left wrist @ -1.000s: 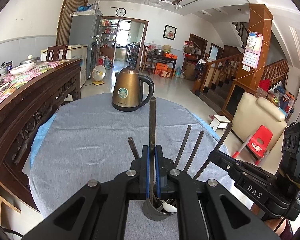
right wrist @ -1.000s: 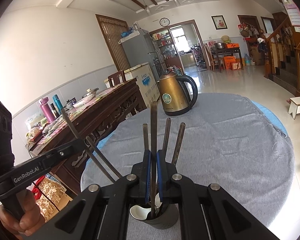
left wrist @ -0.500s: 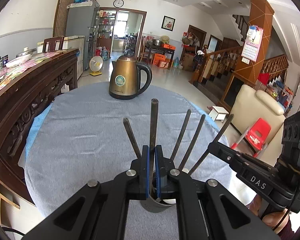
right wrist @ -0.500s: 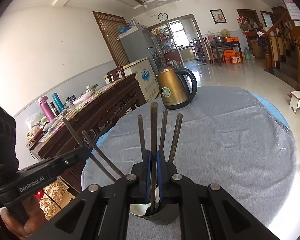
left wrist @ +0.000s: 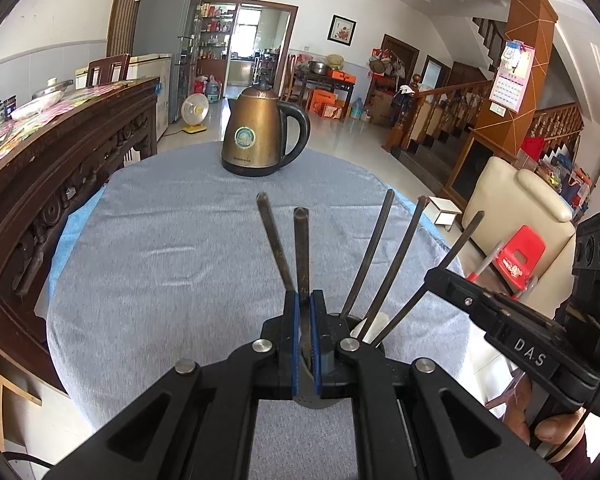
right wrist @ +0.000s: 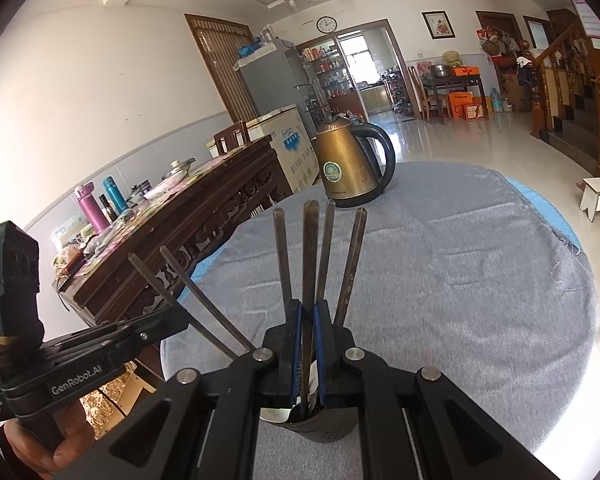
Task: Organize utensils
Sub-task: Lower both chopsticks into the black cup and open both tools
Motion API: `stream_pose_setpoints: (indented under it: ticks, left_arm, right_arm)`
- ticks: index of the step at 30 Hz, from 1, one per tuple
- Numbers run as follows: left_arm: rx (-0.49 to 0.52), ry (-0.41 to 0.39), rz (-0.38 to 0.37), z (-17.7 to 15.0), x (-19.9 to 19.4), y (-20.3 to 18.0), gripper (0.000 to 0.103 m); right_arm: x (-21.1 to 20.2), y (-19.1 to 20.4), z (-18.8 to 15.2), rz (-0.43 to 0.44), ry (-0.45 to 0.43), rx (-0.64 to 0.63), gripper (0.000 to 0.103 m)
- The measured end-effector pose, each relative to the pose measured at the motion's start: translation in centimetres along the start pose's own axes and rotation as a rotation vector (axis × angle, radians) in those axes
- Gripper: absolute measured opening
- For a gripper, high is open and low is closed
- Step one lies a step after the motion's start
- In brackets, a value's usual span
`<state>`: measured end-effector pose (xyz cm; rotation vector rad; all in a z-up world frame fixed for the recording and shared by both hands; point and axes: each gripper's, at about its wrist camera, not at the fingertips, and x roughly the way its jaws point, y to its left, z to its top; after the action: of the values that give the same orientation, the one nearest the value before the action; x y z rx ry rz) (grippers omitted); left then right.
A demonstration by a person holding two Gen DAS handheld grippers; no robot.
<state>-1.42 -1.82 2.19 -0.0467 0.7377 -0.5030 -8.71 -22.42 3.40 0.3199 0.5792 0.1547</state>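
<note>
A dark utensil cup (right wrist: 320,426) stands on the grey tablecloth near its front edge; it also shows in the left wrist view (left wrist: 312,400). Several dark chopsticks and a white spoon (right wrist: 276,414) stand in it. My left gripper (left wrist: 304,300) is shut on one chopstick (left wrist: 301,248) that reaches down into the cup. My right gripper (right wrist: 307,312) is shut on another chopstick (right wrist: 310,248), also standing in the cup. The other chopsticks (left wrist: 404,264) lean outward.
A brass electric kettle (left wrist: 260,136) stands at the far side of the round table (left wrist: 172,248). A carved dark wooden sideboard (left wrist: 40,168) with dishes runs along the left. A cream armchair and red stool (left wrist: 520,256) stand to the right.
Both grippers have lowered their chopsticks further into the cup, with the cameras tilting down. The chopsticks in the cup stand lower against the table.
</note>
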Motion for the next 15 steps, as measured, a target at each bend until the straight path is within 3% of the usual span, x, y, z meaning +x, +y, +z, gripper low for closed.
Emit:
stream_pose_setpoints:
  ticks: [12,15]
  left_arm:
    - [0.008,0.052,0.012,-1.0,0.7,0.6,0.007]
    - [0.001,0.079,0.009,-1.7,1.0,0.9,0.008]
  right_arm:
    - [0.1,-1.9,-0.3,-0.024,0.041,0.049,0.011]
    - [0.0,-2.6,-0.5,-0.027,0.052,0.067,0.017]
